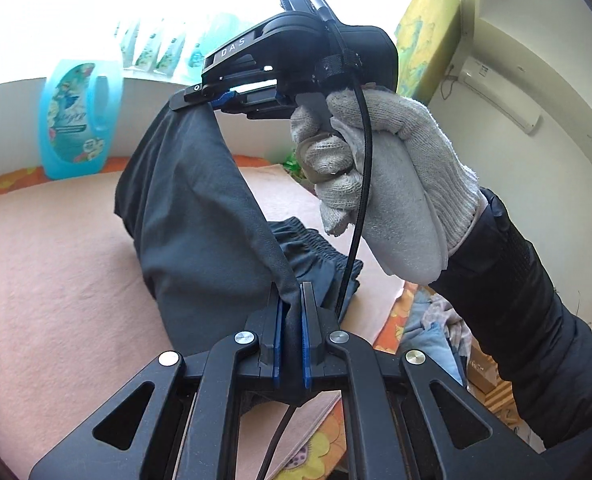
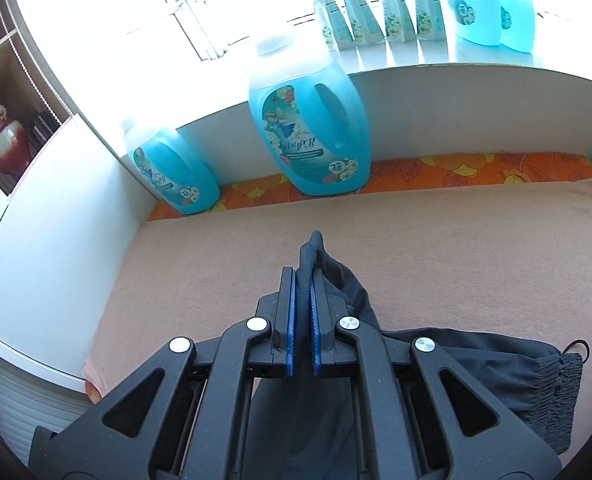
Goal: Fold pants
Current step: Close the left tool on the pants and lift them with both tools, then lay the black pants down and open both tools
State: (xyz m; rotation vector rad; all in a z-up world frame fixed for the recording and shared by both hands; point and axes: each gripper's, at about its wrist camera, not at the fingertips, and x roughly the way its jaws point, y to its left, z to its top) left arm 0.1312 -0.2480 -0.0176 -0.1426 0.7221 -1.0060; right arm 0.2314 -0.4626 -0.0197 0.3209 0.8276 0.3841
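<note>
Now my left tongs sit at the bottom centre of the left wrist view, blue pads clenched on a fold of the dark grey pants. From there the cloth rises toward the upper middle of the frame, where my right tongs grip another edge of it, so the fabric hangs stretched between the two, lifted off the pinkish cover. To the right of that, my gloved right hand wraps the handle, knuckles up, with a black cable running down across the glove and a dark sleeve slanting to the lower right. Only this view shows the glove, the sleeve and the elastic waistband lying on the cover below the hand.

In the right wrist view the tongs point down at the cover, pads shut on a bunched ridge of the pants, whose gathered end lies at the lower right. Open cover spreads left and ahead as far as the orange flowered border. Only here do two blue detergent bottles show together, standing against the white wall below the window sill.
</note>
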